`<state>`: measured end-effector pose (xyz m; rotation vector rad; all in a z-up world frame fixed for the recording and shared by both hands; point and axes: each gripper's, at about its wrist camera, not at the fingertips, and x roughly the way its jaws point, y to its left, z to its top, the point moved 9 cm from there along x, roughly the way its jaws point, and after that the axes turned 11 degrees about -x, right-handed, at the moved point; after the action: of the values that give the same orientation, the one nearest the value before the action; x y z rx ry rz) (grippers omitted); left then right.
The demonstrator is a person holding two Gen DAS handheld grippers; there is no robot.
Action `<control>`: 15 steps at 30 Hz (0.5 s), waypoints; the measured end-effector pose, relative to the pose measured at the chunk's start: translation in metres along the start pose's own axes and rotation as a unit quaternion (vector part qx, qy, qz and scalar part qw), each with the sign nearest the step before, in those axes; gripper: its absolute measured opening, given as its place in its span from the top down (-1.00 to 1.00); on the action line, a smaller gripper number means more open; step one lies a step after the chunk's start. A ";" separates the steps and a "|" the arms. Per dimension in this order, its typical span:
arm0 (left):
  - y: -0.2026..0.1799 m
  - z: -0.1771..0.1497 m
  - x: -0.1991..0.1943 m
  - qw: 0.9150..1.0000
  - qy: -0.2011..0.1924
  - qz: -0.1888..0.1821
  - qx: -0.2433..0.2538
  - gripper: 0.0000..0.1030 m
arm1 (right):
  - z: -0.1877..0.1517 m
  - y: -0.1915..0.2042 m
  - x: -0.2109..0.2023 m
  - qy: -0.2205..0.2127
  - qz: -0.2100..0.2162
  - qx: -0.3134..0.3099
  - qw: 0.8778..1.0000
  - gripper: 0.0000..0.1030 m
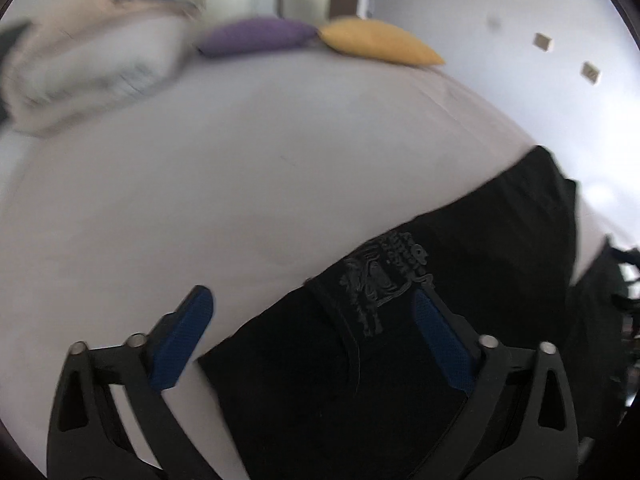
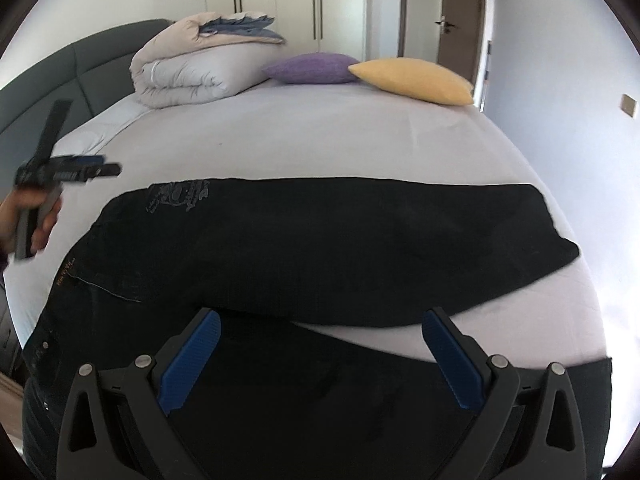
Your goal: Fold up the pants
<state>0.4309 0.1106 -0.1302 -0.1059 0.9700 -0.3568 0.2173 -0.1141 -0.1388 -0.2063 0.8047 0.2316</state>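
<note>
Black pants (image 2: 320, 240) lie spread across a bed with a light sheet (image 2: 320, 140). The waist is at the left; one leg stretches right and the other runs toward the lower right under my right gripper (image 2: 322, 316). That gripper hovers open above the fabric with nothing between its fingers. In the blurred left wrist view, my left gripper (image 1: 310, 300) is open over the pants (image 1: 440, 260). Its right finger is over the embroidered back pocket (image 1: 384, 276) and its left finger is over bare sheet (image 1: 200, 180). A hand (image 2: 40, 216) holds that gripper at the far left of the right wrist view.
At the head of the bed are a folded duvet (image 2: 188, 68), a purple pillow (image 2: 312, 68) and a yellow pillow (image 2: 416, 80). A dark padded headboard (image 2: 60, 72) rises at the left. Wardrobe doors and a room door stand behind.
</note>
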 end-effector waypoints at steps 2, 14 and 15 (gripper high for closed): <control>0.002 0.007 0.013 0.999 0.026 -0.026 0.006 -0.59 | 0.001 -0.001 0.008 0.002 0.011 0.001 1.000 -1.00; 0.010 -0.019 0.091 0.981 0.166 -0.043 0.090 -0.26 | 0.009 0.017 0.053 0.017 0.061 -0.031 0.998 -0.70; 0.011 -0.019 0.094 0.981 0.167 -0.046 0.088 -0.22 | 0.011 0.021 0.054 0.017 0.065 -0.037 0.997 -0.68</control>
<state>0.4659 0.0900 -0.2177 0.0735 1.2618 -0.5547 0.2552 -0.0841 -0.1730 -0.2280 0.8451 0.3823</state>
